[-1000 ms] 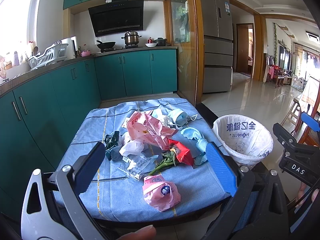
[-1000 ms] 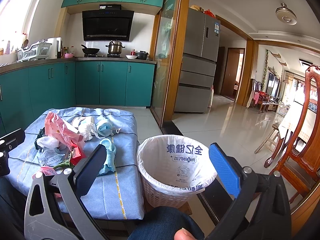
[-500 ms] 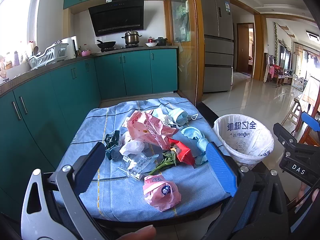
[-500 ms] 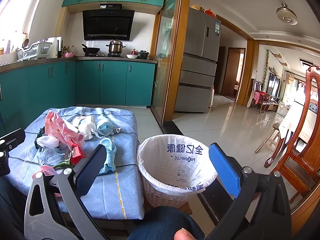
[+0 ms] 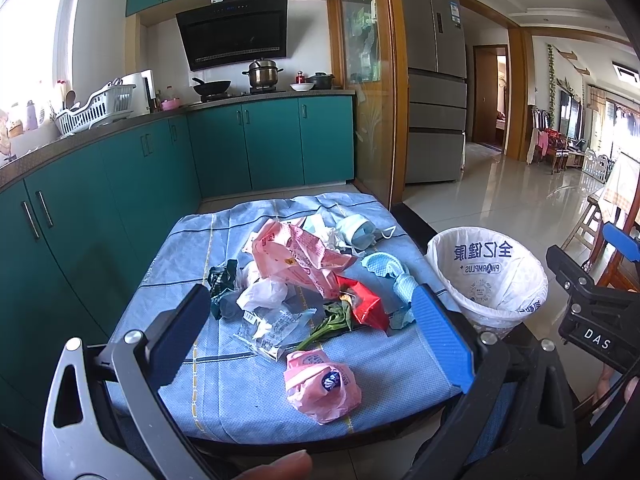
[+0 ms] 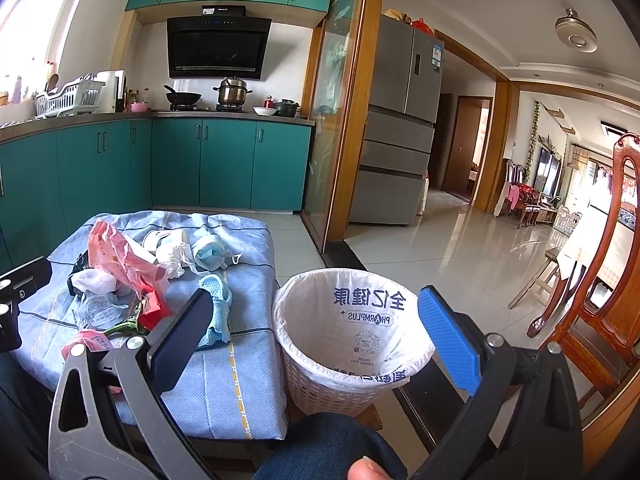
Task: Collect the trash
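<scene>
A pile of trash lies on a low table under a blue cloth (image 5: 224, 384): a pink crumpled bag (image 5: 320, 388) nearest me, clear wrappers (image 5: 272, 326), a green stem (image 5: 328, 320), a red packet (image 5: 366, 300), a large pink wrapper (image 5: 296, 256), face masks (image 5: 358, 232). A white-lined basket bin (image 5: 486, 276) stands on the floor right of the table. My left gripper (image 5: 312, 320) hangs open above the table's near edge, empty. My right gripper (image 6: 320, 320) is open and empty, hovering before the bin (image 6: 352, 332).
Teal kitchen cabinets (image 5: 120, 184) run along the left and back. A wooden chair (image 6: 592, 280) stands at the right. Glossy tiled floor (image 6: 460, 256) stretches toward the fridge (image 6: 400, 140). A person's knee (image 6: 332, 448) and thumb show at the bottom.
</scene>
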`<action>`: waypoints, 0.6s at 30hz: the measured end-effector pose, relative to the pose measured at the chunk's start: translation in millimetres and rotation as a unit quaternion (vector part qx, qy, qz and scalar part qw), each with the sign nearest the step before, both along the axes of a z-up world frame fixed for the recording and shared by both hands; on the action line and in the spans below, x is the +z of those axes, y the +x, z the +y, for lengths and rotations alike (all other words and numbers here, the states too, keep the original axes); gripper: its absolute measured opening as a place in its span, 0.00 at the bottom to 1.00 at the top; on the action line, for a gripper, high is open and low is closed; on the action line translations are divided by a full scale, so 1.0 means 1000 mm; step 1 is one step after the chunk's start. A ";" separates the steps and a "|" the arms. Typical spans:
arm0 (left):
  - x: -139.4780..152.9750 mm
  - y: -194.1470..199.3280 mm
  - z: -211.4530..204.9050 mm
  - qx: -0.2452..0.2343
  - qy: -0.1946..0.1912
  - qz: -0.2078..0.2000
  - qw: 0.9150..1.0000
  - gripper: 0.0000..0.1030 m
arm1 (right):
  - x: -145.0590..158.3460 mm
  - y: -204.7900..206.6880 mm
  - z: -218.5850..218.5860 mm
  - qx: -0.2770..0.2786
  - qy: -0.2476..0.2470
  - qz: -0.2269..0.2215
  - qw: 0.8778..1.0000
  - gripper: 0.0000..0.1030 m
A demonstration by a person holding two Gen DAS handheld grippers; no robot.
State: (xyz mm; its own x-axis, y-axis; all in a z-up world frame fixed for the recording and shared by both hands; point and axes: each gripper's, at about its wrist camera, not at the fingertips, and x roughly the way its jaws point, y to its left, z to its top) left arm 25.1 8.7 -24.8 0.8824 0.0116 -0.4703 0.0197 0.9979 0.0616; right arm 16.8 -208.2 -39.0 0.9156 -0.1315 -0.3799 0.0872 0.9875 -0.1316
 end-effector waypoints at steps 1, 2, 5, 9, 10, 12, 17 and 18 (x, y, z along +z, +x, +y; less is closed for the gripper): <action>0.000 0.001 0.000 0.000 0.000 0.001 1.000 0.97 | 0.000 0.001 0.000 0.001 0.000 0.001 1.000 0.97; -0.001 0.001 0.000 0.000 0.000 0.002 1.000 0.97 | -0.001 0.001 0.000 0.001 -0.001 0.002 1.000 0.97; -0.004 0.003 0.000 -0.001 0.000 0.007 1.000 0.97 | -0.002 0.004 0.001 0.002 -0.002 0.005 1.000 0.97; -0.006 0.005 0.000 -0.002 0.000 0.011 1.000 0.97 | -0.003 0.006 0.002 0.003 -0.004 0.008 1.000 0.97; -0.006 0.005 0.000 -0.001 0.000 0.010 1.000 0.97 | -0.003 0.006 0.002 0.003 -0.004 0.008 1.000 0.97; -0.007 0.006 0.000 0.000 -0.001 0.011 1.000 0.97 | -0.003 0.007 0.002 0.003 -0.003 0.008 1.000 0.97; -0.011 0.009 0.001 0.001 -0.001 0.018 1.000 0.97 | -0.005 0.009 0.003 0.004 -0.004 0.012 1.000 0.97; -0.011 0.009 0.001 0.000 -0.002 0.019 1.000 0.97 | -0.006 0.010 0.004 0.004 -0.005 0.014 1.000 0.97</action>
State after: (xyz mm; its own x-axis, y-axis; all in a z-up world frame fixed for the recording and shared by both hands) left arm 34.4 9.6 -35.8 0.8639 0.0108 -0.5036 0.0212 0.9981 0.0577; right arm 26.3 -204.5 -44.9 0.9061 -0.1271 -0.4036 0.0748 0.9869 -0.1429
